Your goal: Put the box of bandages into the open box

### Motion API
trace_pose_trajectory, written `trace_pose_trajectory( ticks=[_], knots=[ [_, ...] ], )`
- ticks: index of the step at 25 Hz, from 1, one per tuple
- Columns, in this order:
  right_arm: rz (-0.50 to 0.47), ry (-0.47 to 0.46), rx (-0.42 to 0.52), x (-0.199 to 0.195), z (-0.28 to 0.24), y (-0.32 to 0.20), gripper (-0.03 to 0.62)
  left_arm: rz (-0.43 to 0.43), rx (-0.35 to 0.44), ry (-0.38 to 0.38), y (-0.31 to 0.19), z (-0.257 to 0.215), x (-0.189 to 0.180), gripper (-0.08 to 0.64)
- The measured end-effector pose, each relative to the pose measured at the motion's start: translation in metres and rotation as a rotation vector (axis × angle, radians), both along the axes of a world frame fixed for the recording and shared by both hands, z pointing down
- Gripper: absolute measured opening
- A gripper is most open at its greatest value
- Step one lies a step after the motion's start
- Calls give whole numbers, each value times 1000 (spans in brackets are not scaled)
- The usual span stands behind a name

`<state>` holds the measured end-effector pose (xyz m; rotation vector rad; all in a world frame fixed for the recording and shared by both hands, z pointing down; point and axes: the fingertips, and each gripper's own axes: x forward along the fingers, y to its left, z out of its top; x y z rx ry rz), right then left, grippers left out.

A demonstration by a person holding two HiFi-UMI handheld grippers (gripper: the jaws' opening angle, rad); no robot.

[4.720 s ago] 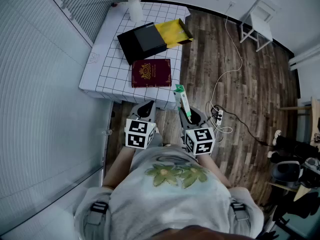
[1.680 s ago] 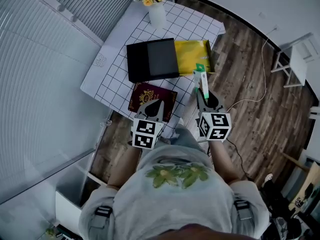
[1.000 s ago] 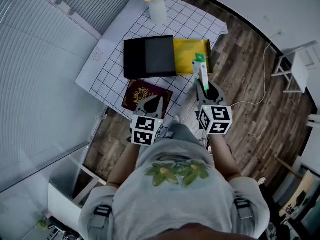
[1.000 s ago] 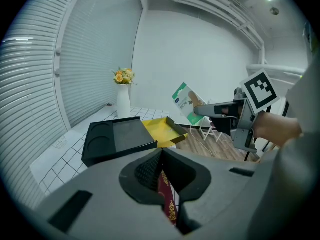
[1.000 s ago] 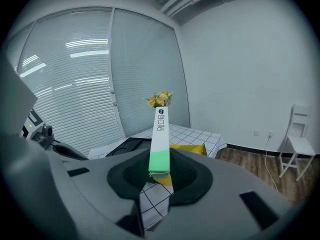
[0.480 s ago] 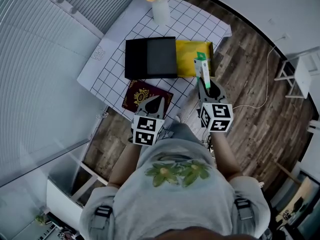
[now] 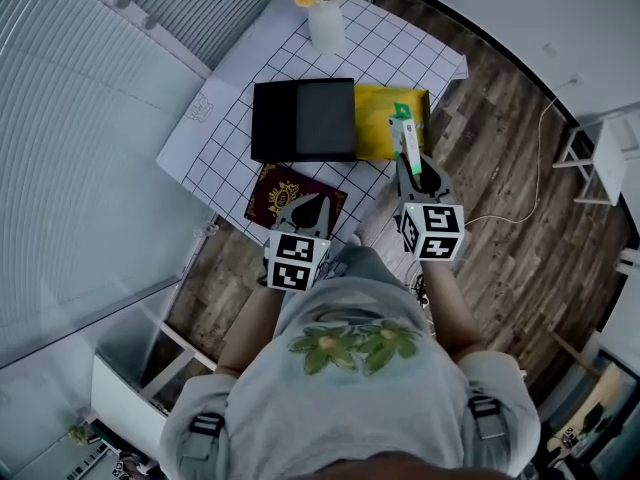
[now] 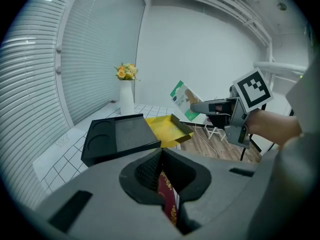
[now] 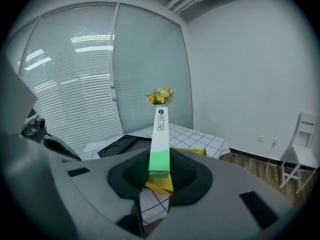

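Right claw (image 7: 411, 164) edged forward — bandage box (image 7: 405, 136) clamped between its jaws.

Open box (image 7: 372, 128) touches tray's (image 7: 303, 120) right, seemingly.

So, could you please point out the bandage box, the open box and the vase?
bandage box (image 9: 160, 131): right gripper view, white narrow side.
open box (image 7: 376, 120): head view, bare yellow floor.
vase (image 7: 326, 30): head view, white body.
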<state>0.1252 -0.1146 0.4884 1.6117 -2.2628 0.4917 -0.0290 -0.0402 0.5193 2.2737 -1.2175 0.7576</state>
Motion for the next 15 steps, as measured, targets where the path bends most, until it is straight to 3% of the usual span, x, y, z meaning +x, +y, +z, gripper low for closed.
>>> trace_pose_trajectory(
  ticks=[15],
  knots=[
    [-25,13,-12,-4,11,-21,86,-13,-10,0,-12,0,1,8]
  ],
)
